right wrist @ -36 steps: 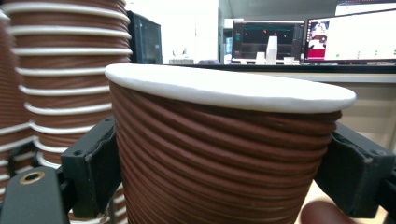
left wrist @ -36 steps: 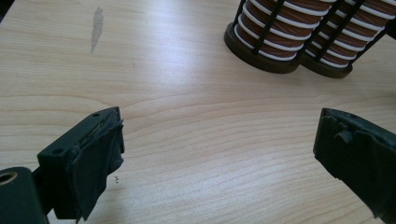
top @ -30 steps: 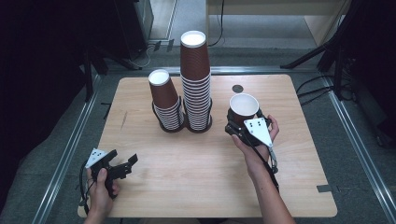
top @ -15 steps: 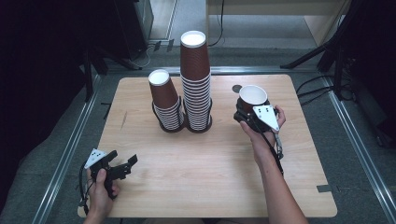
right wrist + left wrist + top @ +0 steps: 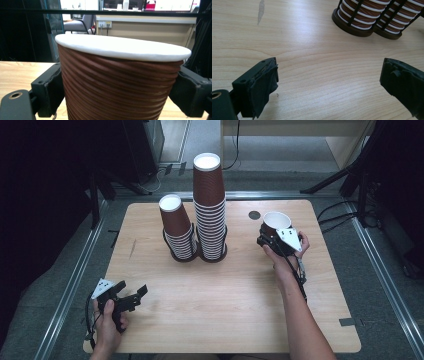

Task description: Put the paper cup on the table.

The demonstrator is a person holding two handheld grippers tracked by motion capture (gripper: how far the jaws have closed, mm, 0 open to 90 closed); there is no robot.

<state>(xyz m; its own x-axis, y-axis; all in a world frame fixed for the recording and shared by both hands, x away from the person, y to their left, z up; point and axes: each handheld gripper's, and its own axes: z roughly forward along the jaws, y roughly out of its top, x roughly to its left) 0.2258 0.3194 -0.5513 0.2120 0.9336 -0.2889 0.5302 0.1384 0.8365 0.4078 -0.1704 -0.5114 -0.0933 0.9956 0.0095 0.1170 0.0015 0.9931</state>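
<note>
Right gripper (image 5: pixel 271 236), at the table's far right side, has its jaws closed around one upright brown cup (image 5: pixel 275 222), and the two cup stacks (image 5: pixel 209 210) stand to its left, nearer to it than to the wide-open left gripper (image 5: pixel 131 296).

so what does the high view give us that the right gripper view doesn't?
High view alone: two cup stacks, the taller beside the shorter, the left gripper open over bare table near the front left corner, both forearms, and a dark round spot on the table.
Right gripper view alone: the cup's ribbed wall close up with a jaw pressed on each side, plus a chair and counter behind.
Both: the brown cup held in the right gripper, and the wooden table.
</note>
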